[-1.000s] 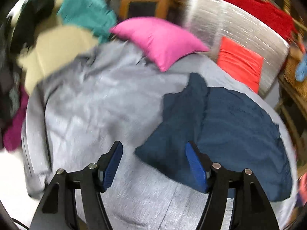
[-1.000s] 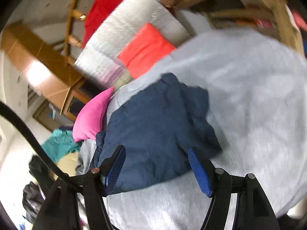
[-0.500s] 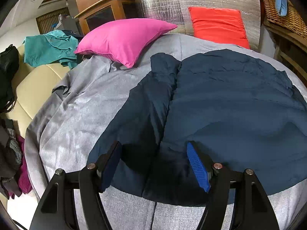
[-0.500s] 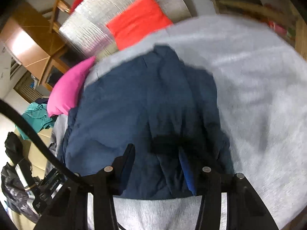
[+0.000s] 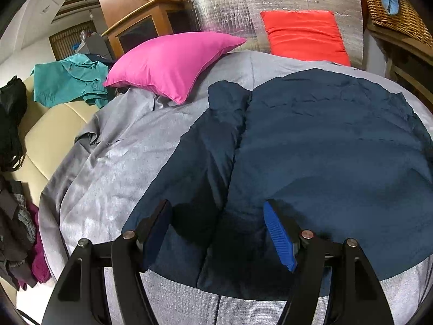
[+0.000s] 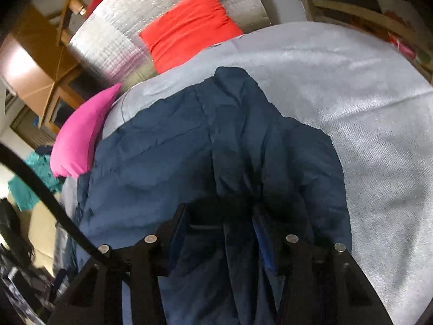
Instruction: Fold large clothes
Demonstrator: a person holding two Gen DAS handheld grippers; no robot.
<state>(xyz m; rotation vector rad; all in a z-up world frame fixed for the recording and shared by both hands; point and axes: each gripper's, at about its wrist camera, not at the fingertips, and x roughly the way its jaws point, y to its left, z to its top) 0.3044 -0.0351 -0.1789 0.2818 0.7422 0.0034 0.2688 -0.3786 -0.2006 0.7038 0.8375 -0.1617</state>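
Navy-blue quilted garment (image 5: 311,149) lies spread flat on the grey bed cover (image 5: 113,168), its long axis running away from you toward the shiny silver padded headboard (image 5: 270,8). Going left to right: your left gripper (image 5: 217,233) hovers at the garment's near hem with its jaws set wide, straddling the left sleeve (image 5: 213,146) that is folded in along the body. Nothing is pinched there; the blue pads sit clear of the cloth. The bright pink pillow (image 5: 173,62) lies well beyond it on the left, and the red-orange cushion (image 5: 303,35) leans against the headboard.

Your right gripper (image 6: 222,239) is low over the same near hem, further right, above the right sleeve's (image 6: 273,157) fold. Its jaws are opening slightly from a narrower setting, and a dark ridge of fabric stands between them; whether the pads actually press it is hidden in shadow, so I cannot tell.

Both grippers sit at the near edge, so the fold likely goes forward, hem toward collar. Your right one looks nearer to a grip.
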